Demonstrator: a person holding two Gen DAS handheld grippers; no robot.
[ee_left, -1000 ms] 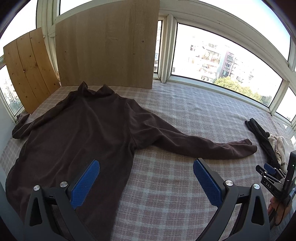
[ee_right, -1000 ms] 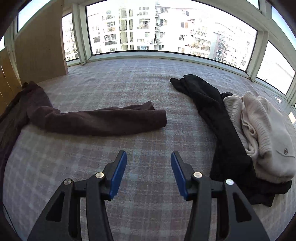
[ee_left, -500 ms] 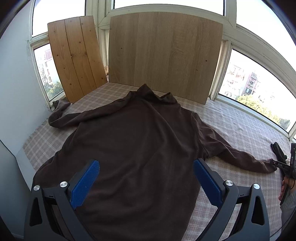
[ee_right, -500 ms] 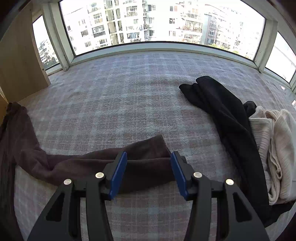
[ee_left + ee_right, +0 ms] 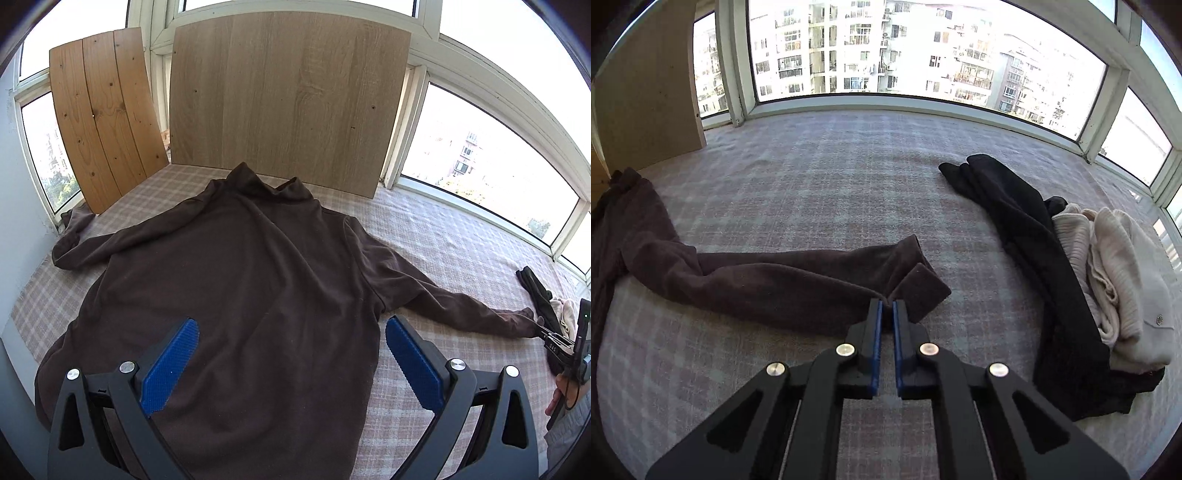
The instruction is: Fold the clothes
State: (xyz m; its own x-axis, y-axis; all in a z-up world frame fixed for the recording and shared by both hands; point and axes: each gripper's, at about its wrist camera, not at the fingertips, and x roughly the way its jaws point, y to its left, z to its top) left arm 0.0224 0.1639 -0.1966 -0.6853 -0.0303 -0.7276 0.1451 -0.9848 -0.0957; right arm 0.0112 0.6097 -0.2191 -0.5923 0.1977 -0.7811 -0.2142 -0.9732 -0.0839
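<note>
On the checked tabletop (image 5: 424,229), the brown sweater (image 5: 240,295) is lying flat under the left hand-held gripper (image 5: 291,362), whose jaws are standing wide apart. The right hand-held gripper (image 5: 885,314) has just been closing and is now pinching the sweater's sleeve cuff (image 5: 916,280).

My right gripper (image 5: 885,308) is pointing steeply downward, its jaws having just been closing, and its blue pads (image 5: 876,332) are now pinching the cuff of the brown sweater's sleeve (image 5: 905,280). My left gripper (image 5: 291,343) is hovering above the sweater's hem, tilting downward, its jaws standing wide apart and gripping nothing.
</note>
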